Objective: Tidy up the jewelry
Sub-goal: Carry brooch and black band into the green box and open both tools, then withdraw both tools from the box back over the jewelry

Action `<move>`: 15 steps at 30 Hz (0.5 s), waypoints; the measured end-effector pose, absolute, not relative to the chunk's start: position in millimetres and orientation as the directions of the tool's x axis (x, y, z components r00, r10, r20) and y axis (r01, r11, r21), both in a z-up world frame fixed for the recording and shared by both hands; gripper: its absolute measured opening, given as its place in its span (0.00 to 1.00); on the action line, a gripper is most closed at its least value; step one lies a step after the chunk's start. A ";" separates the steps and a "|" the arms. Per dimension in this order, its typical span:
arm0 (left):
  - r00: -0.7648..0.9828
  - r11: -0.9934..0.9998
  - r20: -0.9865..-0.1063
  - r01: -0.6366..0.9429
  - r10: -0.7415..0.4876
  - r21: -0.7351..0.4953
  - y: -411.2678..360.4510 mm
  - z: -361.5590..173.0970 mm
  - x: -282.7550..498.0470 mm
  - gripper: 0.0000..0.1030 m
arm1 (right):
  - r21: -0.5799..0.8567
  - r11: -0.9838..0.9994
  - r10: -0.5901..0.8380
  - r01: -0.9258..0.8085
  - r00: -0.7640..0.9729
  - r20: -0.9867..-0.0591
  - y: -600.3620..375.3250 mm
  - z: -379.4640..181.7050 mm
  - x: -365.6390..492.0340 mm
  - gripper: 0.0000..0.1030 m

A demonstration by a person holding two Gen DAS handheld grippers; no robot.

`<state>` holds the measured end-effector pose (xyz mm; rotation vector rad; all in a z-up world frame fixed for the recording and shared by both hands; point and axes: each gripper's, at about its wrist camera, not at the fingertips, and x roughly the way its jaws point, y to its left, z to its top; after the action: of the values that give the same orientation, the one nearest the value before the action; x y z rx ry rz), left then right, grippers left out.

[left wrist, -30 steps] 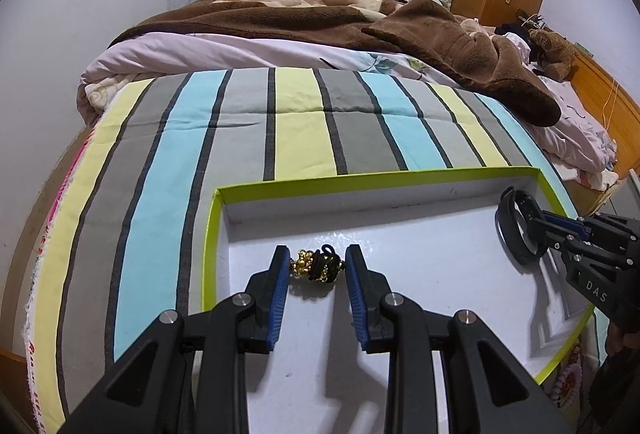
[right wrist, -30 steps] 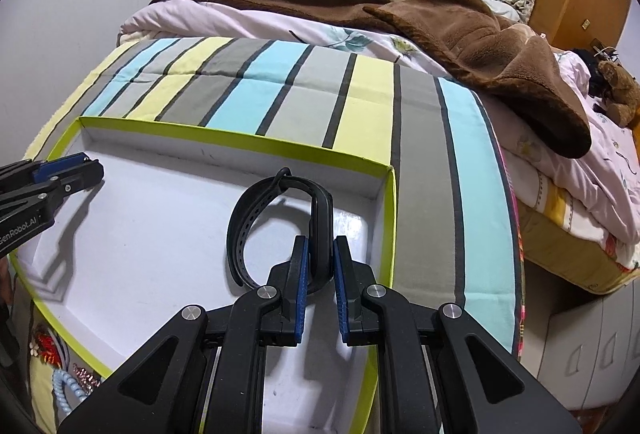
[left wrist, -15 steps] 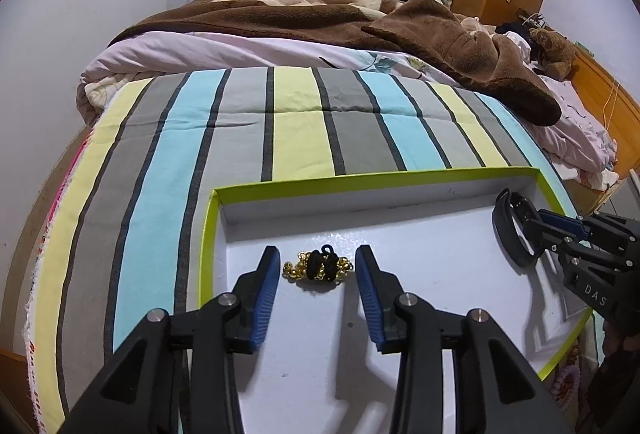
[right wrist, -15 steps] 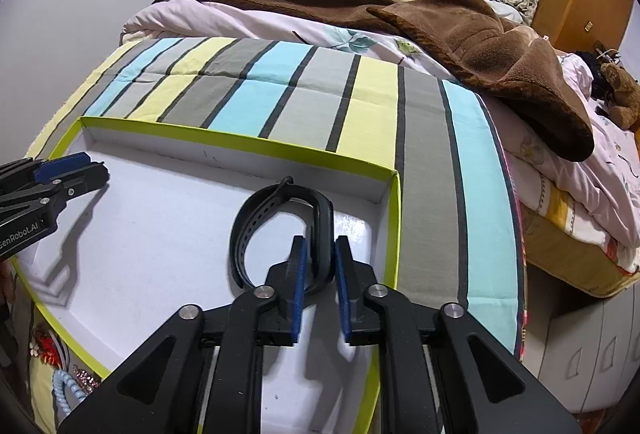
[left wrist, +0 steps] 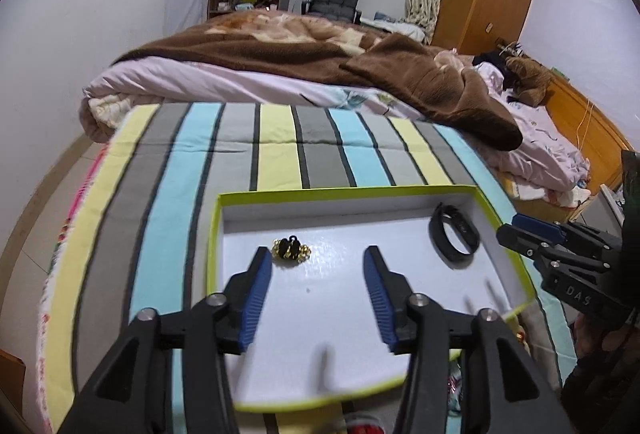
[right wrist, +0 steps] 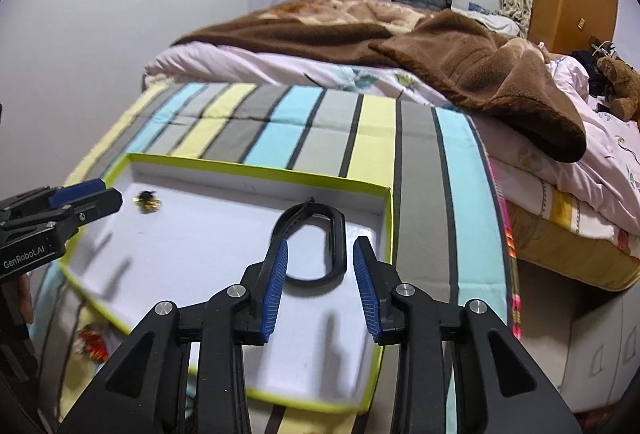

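A shallow white tray with a green rim (left wrist: 348, 190) (right wrist: 256, 169) lies on the striped bedspread. A gold-and-black beaded piece (left wrist: 289, 250) (right wrist: 147, 201) rests on its floor at the left. A black wristband (left wrist: 454, 238) (right wrist: 338, 234) lies flat at the right. My left gripper (left wrist: 317, 258) hangs above the tray, jaws opening, nothing between them; the beaded piece sits just beyond its left fingertip. My right gripper (right wrist: 320, 246) hovers over the wristband, jaws opening, pads clear of the band. Each gripper shows at the edge of the other view (left wrist: 520, 230) (right wrist: 86, 197).
A brown blanket (left wrist: 360, 61) and pale quilt are heaped at the far end of the bed, with a teddy bear (right wrist: 618, 81) to the right. More jewelry, partly hidden, pokes out below the tray's near edge (right wrist: 94, 348). A grey storage box (right wrist: 592, 354) stands right of the bed.
Both grippers opened and drew back and up. The left one let go of the beaded piece; the right one let go of the wristband, which now lies flat in the tray.
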<state>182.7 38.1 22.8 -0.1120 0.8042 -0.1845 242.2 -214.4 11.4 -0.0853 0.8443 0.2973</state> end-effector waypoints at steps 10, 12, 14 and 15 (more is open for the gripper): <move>0.724 0.977 -0.658 0.113 -0.207 -0.183 47.3 31.7 114.0 0.53 | 0.112 0.953 0.276 -0.281 0.657 -0.701 -243.4 24.2 177.0 0.34; 0.746 0.982 -0.642 0.092 -0.179 -0.168 48.9 31.3 101.9 0.53 | 0.118 0.952 0.281 -0.282 0.656 -0.700 -248.5 20.9 163.3 0.34; 0.764 0.986 -0.627 0.072 -0.153 -0.153 49.6 30.1 87.0 0.53 | 0.125 0.952 0.284 -0.278 0.659 -0.696 -254.4 17.5 152.0 0.35; 0.766 0.984 -0.622 0.075 -0.161 -0.163 50.8 29.5 82.8 0.53 | 0.134 0.953 0.287 -0.273 0.659 -0.696 -257.2 15.2 146.9 0.35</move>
<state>82.8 50.8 29.5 -0.1312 0.6868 -0.1287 146.9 -257.2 15.2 0.0188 0.7906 0.3165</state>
